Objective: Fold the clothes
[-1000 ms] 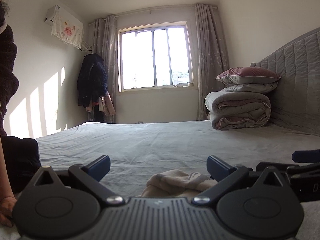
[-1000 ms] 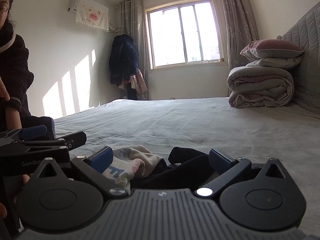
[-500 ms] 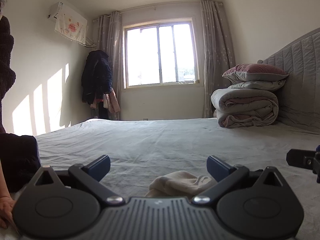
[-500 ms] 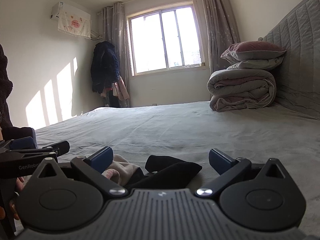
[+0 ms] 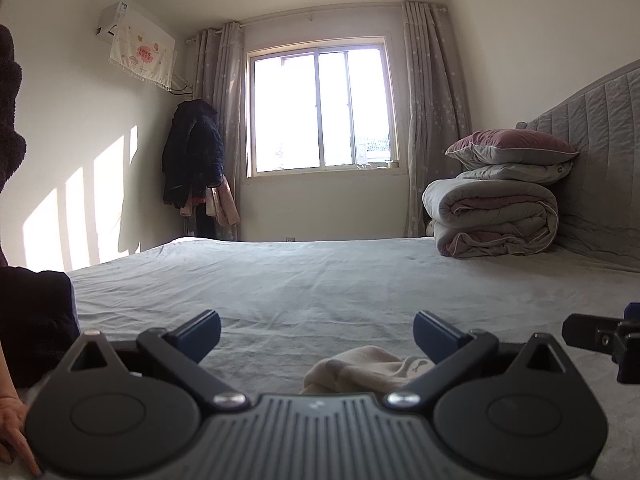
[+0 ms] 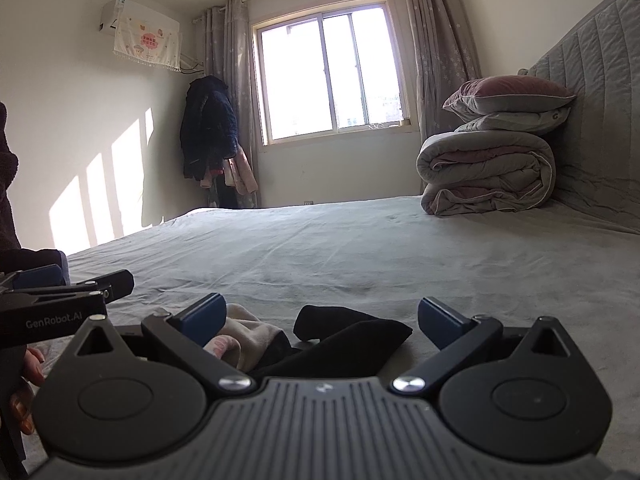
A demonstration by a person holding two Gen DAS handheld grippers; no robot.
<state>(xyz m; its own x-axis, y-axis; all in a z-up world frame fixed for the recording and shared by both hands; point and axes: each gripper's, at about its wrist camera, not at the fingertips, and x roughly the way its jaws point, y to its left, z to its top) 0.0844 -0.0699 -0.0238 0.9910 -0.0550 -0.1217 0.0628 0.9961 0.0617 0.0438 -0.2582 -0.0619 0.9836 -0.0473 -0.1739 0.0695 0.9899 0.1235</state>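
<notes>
Both grippers held wide open, nothing gripped. Black garment (image 6: pixel 348 344) is bunched on bed (image 6: pixel 400 248) between right gripper (image 6: pixel 322 316) fingers; cream garment (image 5: pixel 368 368) seen nearer left gripper (image 5: pixel 316 332).

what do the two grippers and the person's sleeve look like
Both are alike: the left gripper and right gripper have a grey ribbed housing, two round black discs, black linkage arms with silver pivot screws and blue finger pads. White "GenRobot.AI" lettering marks the left one's side. The sleeve is dark and fuzzy.
</notes>
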